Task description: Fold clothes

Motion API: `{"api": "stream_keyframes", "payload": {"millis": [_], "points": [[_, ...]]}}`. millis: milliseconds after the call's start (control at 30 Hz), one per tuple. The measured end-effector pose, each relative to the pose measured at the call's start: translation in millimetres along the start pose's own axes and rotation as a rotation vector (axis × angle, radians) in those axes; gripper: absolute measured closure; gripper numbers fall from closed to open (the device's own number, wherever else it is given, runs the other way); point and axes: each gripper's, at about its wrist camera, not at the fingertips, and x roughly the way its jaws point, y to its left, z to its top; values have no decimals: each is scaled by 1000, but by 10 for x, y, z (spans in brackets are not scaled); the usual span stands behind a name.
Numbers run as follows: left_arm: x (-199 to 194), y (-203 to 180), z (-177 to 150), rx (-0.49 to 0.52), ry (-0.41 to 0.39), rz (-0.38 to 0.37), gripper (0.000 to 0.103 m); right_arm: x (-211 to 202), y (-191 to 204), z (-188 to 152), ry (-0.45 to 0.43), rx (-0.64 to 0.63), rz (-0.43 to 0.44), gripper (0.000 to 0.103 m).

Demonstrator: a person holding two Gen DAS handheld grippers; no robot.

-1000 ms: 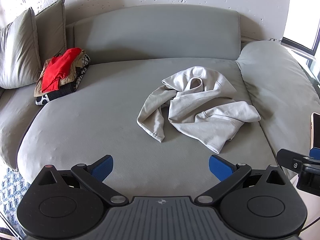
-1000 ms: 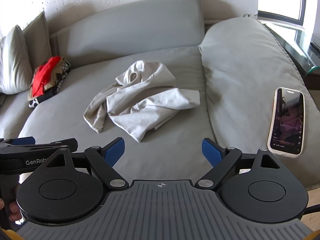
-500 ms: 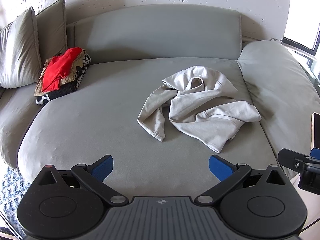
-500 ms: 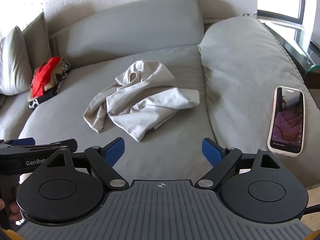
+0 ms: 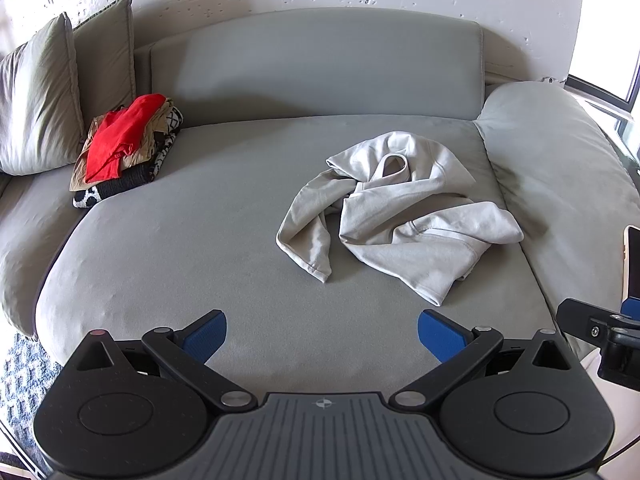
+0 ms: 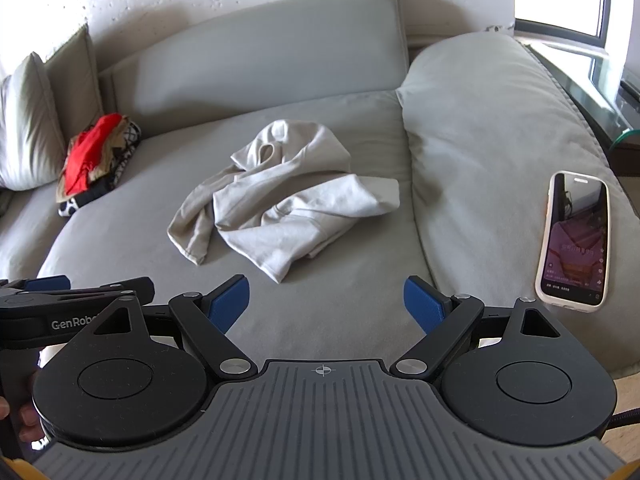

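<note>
Jaws spread wide and empty on both left gripper [image 5: 322, 332] and right gripper [image 6: 326, 302], poised above the near edge of the grey sofa [image 5: 180, 264], well short of the crumpled beige hoodie [image 5: 400, 216] mid-seat, clothes pile [image 5: 124, 148] far left, phone [image 6: 574, 236] on right cushion.

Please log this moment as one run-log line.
phase: pre-grasp | left hand-held gripper: open, empty | right hand-held gripper: open, empty | beige hoodie: crumpled on sofa, untouched | clothes pile: far left
</note>
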Motion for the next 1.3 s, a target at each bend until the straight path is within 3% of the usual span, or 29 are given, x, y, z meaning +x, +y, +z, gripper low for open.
{"api": "stream_keyframes", "payload": {"millis": [267, 433, 900, 1300], "points": [[116, 58, -20, -27, 6, -16, 1, 69, -23, -7, 14, 12, -11, 14], [211, 98, -40, -49, -100, 1, 0, 145, -14, 8, 23, 10, -15, 14], [889, 177, 163, -104, 17, -72, 1, 681, -19, 245, 8, -32, -33, 15], [1405, 190, 313, -113, 65, -8, 13, 1372, -218, 629, 18, -62, -19, 15]]}}
